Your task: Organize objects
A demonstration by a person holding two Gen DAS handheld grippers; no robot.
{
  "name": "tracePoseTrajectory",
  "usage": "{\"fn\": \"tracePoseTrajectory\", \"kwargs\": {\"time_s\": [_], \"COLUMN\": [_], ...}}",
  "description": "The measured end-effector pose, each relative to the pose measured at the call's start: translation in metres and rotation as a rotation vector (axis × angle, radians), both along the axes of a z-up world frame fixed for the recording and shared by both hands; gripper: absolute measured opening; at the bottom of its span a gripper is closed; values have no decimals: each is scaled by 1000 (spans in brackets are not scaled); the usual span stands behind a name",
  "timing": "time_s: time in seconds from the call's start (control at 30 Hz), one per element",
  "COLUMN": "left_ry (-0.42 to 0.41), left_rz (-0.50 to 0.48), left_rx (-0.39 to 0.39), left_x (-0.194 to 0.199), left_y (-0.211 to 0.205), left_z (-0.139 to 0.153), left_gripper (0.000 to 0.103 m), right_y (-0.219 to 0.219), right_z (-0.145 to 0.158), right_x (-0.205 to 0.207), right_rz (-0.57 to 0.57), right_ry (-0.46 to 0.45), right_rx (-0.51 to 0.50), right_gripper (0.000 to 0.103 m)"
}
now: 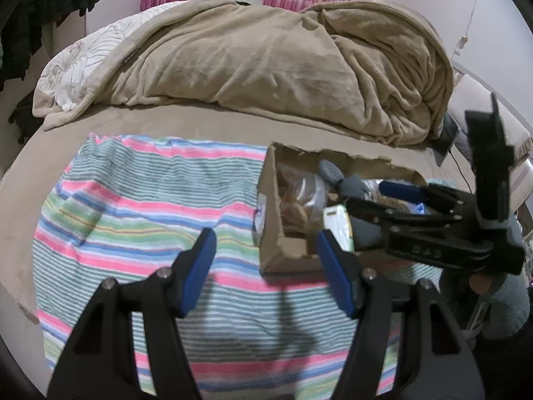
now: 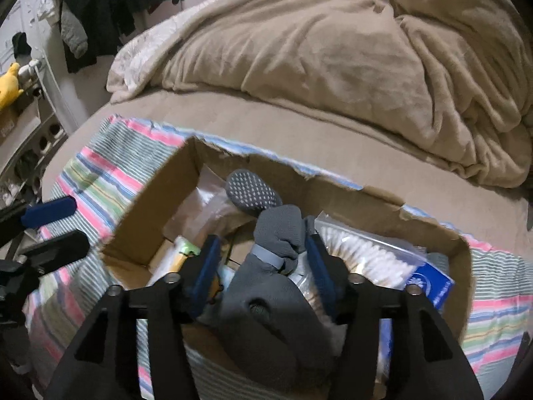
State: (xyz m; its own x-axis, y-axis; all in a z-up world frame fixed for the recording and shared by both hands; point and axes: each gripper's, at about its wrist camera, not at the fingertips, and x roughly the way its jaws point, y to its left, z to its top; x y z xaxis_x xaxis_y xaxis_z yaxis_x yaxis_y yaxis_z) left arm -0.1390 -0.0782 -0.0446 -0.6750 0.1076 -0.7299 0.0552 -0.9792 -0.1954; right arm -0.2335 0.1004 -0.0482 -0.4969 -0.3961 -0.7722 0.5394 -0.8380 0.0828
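Lengthwise, grey sock (image 2: pixel 266 266) points away, between right tool (image 2: pixel 263 266) fingers.

Left gripper (image 1: pixel 266 266) spread over striped cloth (image 1: pixel 150 200), cardboard box (image 1: pixel 269 206) right

We spot faint embossed letters on the right claw's (image 1: pixel 366 196) black body in the left wrist view, too blurred to read. The blue packet's (image 2: pixel 429 283) white emblem stays illegible too.

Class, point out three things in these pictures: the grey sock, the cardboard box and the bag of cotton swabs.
Grey sock (image 2: pixel 253 190): right wrist view, on its dotted sole.
Cardboard box (image 2: pixel 156 206): right wrist view, on the left inner wall.
Cotton swabs (image 2: pixel 363 250): right wrist view, on the white tips inside the bag.
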Motion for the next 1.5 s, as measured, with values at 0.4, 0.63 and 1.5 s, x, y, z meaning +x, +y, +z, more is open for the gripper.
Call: {"fn": "tracePoseTrajectory", "kwargs": {"time_s": [0.4,0.63,1.5], "left_ry": [15,15,8], "left_rz": [-32,-53,-76], "left_rx": [-16,-19,-24], "left_x": [28,41,97], "left_y": [26,44,91], "left_z": [13,18,36], "left_gripper": [65,65,65], "right_y": [35,54,113], "right_z": [26,31,49], "right_x": [40,64,132], "right_rz": [-39,-50,-128], "right_ry": [12,13,17], "right_rx": [-42,-47,-104], "right_gripper": [70,70,70]}}
